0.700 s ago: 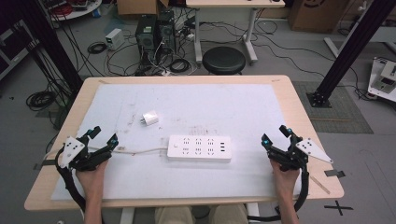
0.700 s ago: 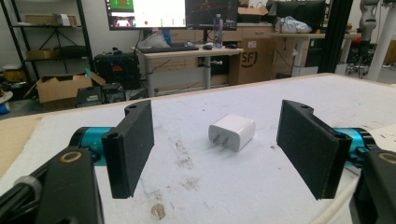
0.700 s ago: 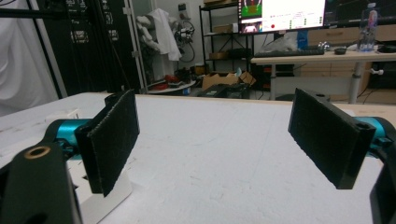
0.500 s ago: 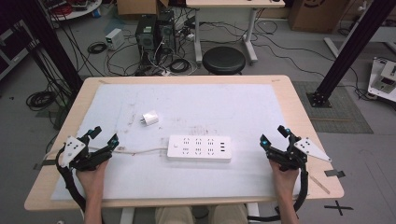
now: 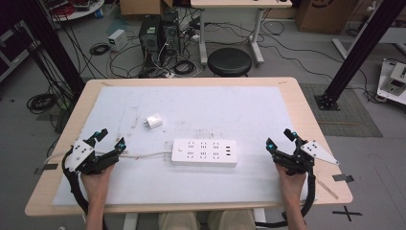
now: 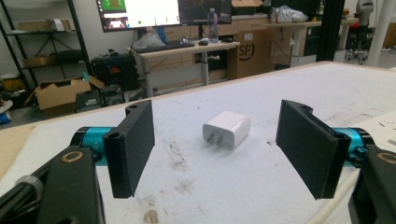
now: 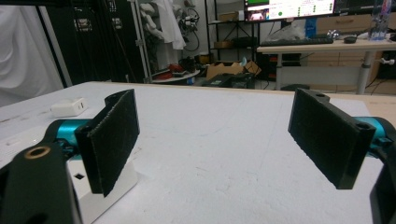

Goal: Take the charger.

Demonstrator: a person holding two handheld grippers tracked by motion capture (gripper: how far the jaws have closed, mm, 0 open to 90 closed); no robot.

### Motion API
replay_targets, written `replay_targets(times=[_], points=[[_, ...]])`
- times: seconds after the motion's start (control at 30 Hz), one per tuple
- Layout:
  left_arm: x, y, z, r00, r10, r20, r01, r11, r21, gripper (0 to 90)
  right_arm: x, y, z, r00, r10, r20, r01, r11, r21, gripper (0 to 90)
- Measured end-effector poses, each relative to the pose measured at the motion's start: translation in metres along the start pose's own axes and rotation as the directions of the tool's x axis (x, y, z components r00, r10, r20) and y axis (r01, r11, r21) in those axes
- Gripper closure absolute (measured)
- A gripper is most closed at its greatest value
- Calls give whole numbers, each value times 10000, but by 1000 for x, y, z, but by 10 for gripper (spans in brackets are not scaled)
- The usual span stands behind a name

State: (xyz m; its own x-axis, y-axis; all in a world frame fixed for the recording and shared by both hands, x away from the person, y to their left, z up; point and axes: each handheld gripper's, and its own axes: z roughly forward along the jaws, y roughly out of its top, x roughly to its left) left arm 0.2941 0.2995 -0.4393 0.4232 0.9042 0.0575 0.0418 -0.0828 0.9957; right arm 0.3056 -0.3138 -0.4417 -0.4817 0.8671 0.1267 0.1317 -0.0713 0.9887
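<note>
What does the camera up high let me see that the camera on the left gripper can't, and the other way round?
High view alone: the whole power strip with its cord, the right gripper, both forearms, and the black stool behind the table.

Left gripper view alone: the charger's two prongs, seen from close by, and a monitor on a desk across the room.

Shared: the white charger lying on the table's white mat, and the left gripper, its jaws open and holding nothing.

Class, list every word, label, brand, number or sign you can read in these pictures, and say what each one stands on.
"SF" in brackets: on the cardboard box under the desk behind the table, left gripper view.
Monitor text: too small and blurred to read.
Charger and power strip: no readable marking.
</note>
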Motion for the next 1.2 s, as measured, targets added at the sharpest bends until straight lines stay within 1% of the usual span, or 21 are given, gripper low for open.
replay_targets(times=[0.1,0.13,0.17,0.23,0.3,0.37,0.43,0.53,0.57,0.73,0.8,0.83,0.87,0.93,0.97,1.0,1.03,1.1,1.13,1.17,1.2], points=[[0,0,0,10000,0,0,0,10000,0,273,0,0,0,10000,7,-17,-7,10000,-6,166],[-2,3,1,9999,-81,92,78,9994,335,270,0,0,0,9999,99,-46,-99,9999,50,166],[-2,4,0,9998,-116,153,111,9994,336,269,0,0,0,10000,-58,-61,58,10000,-32,166],[-3,6,0,9996,-198,221,191,9993,316,271,0,0,1,10000,-36,-54,36,10000,-24,166],[-2,13,2,9978,-457,482,434,9979,486,271,1,0,0,10000,-16,-46,16,10000,27,166],[0,20,6,9949,-543,850,461,9944,947,293,1,0,1,9999,-91,-59,91,10000,-15,166],[2,27,12,9915,-429,1229,250,9893,1440,297,1,0,1,9999,-102,-72,102,9999,0,166],[2,32,19,9888,-302,1463,47,9851,1721,253,1,0,0,9999,-130,-61,130,9999,-7,166],[4,36,25,9841,-269,1754,-90,9796,2005,253,1,0,0,9999,-104,-59,104,9999,11,166],[7,43,38,9798,-130,1997,-351,9714,2350,254,1,0,1,9999,-153,-64,153,9999,-19,166],[9,49,44,9728,179,2309,-755,9671,2430,259,1,0,0,9998,-190,-64,190,9998,-19,166],[9,49,44,9728,179,2309,-755,9671,2430,261,1,0,0,9998,-172,-53,172,9999,-7,166],[9,50,46,9696,300,2427,-890,9676,2361,261,1,0,0,9998,-172,-53,172,9999,-7,166],[10,53,51,9634,562,2621,-1243,9601,2507,262,1,0,0,9998,-186,-61,186,9998,-11,166],[10,53,51,9634,562,2621,-1243,9601,2507,262,1,0,0,9998,-186,-61,186,9998,-11,166],[10,57,59,9504,809,3003,-1643,9505,2637,262,2,0,0,9998,-171,-61,171,9999,-7,166],[11,58,61,9447,905,3152,-1803,9463,2685,262,1,0,0,9998,-188,-62,188,9998,-12,166],[11,58,61,9447,905,3152,-1803,9463,2685,262,2,0,0,9998,-172,-58,172,9999,8,166],[12,60,73,9185,1132,3789,-2330,9291,2870,262,1,0,1,9998,-195,-54,195,9998,-8,166],[13,60,76,9109,1164,3959,-2456,9238,2936,262,2,0,0,9998,-165,-62,165,9999,7,166],[13,60,76,9109,1164,3959,-2456,9238,2936,262,2,0,0,9998,-165,-62,165,9999,7,166]])
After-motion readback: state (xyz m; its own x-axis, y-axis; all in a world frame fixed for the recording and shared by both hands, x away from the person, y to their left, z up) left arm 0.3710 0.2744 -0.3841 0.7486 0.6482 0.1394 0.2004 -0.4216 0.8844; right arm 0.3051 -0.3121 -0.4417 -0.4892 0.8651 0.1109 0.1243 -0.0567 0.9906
